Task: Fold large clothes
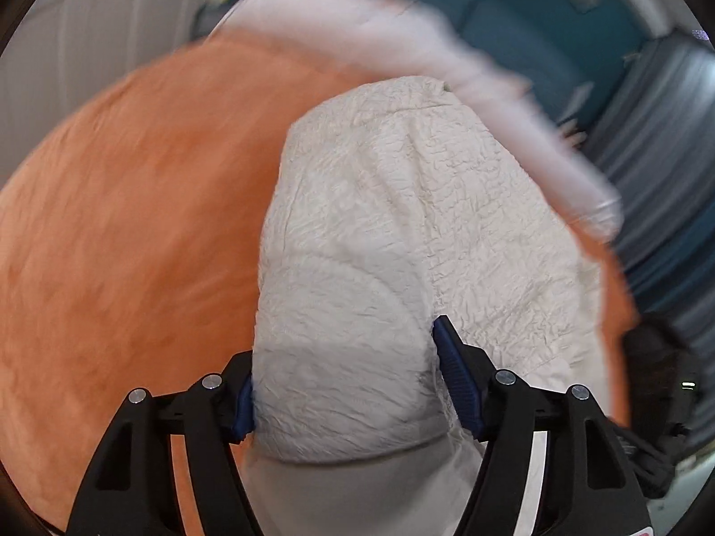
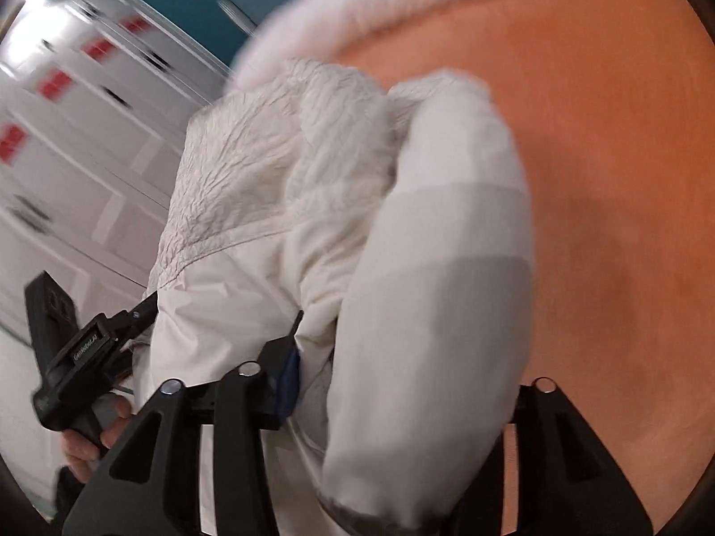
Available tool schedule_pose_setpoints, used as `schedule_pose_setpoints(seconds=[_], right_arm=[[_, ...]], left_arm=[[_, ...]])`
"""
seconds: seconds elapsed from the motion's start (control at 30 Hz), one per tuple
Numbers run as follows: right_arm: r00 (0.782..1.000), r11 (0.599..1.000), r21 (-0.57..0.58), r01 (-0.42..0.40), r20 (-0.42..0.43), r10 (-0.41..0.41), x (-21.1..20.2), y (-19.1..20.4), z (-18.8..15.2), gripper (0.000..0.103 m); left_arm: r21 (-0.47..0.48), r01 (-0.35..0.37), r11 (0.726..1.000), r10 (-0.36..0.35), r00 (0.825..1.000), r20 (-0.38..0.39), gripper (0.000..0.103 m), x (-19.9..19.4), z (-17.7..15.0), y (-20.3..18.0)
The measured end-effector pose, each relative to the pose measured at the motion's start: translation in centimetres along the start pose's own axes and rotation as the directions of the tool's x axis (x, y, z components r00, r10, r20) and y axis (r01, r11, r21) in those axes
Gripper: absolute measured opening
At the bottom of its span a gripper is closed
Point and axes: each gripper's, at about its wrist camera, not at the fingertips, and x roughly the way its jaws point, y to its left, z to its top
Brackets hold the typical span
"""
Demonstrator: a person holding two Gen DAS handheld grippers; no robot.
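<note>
Above the orange counter (image 1: 134, 223) we hold the white jacket (image 1: 402, 223) lifted in both grippers. Our left gripper (image 1: 344, 384) pinches a thick bunch of its crinkled fabric; our right gripper (image 2: 402, 384) has cloth packed between its jaws, though one finger is hidden, so we judge it clamped. The jacket's long axis runs away from both grippers toward the counter's far edge. Neither hand looks nearer. No containers are visible.
</note>
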Motion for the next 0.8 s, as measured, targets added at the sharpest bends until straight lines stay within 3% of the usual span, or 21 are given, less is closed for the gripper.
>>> schedule_pose_setpoints(seconds=[0.1,0.17,0.27,0.37,0.43,0.5,0.6,0.7,0.73,0.8], right_arm=[[0.999,0.999,0.01,-0.034,0.041,0.034,-1.7,0.0,-0.8,0.055],[0.998,0.999,0.005,-0.035,0.058,0.034,-3.7,-0.4,-1.4,0.057],[0.986,0.996,-0.046,0.078,0.154,-0.07,-7.5,0.6,-1.8,0.057],[0.973,0.972,-0.196,0.13,0.214,-0.087,-9.5,5.4,-1.3,0.037],[0.968,0.941,-0.289,0.173,0.224,-0.109,-9.1,8.7,-1.1,0.029],[0.96,0.886,-0.404,0.226,0.246,-0.133,-7.4,11.7,-0.5,0.025],[0.95,0.846,-0.447,0.29,0.239,-0.199,-4.0,13.1,1.7,0.015],[0.926,0.845,-0.386,0.369,0.231,-0.299,-2.0,10.7,3.0,0.007],[0.921,0.852,-0.355,0.384,0.212,-0.327,-1.2,9.3,3.5,0.001],[0.919,0.87,-0.298,0.393,0.141,-0.367,0.3,6.1,3.5,0.0]], left_arm=[[-0.013,0.041,0.999,-0.04,0.997,0.065,0.073,-1.9,-0.8,2.0],[0.03,0.006,1.0,-0.009,0.995,0.104,0.071,-3.9,-1.2,1.4],[0.171,-0.083,0.982,0.042,0.973,0.228,0.072,-8.4,-2.8,-0.6],[0.21,-0.144,0.967,0.08,0.954,0.288,0.077,-10.9,-4.4,-1.9],[0.193,-0.152,0.969,0.093,0.954,0.284,0.077,-11.2,-5.0,-2.6],[0.169,-0.162,0.972,0.115,0.959,0.258,0.077,-10.3,-5.2,-2.9],[0.15,-0.207,0.967,0.172,0.961,0.217,0.077,-8.8,-6.3,-2.6],[0.144,-0.262,0.954,0.231,0.952,0.202,0.077,-8.0,-7.2,-2.1],[0.153,-0.288,0.945,0.257,0.946,0.197,0.077,-7.5,-7.4,-2.0],[0.164,-0.317,0.934,0.288,0.941,0.177,0.08,-6.6,-7.6,-1.5]])
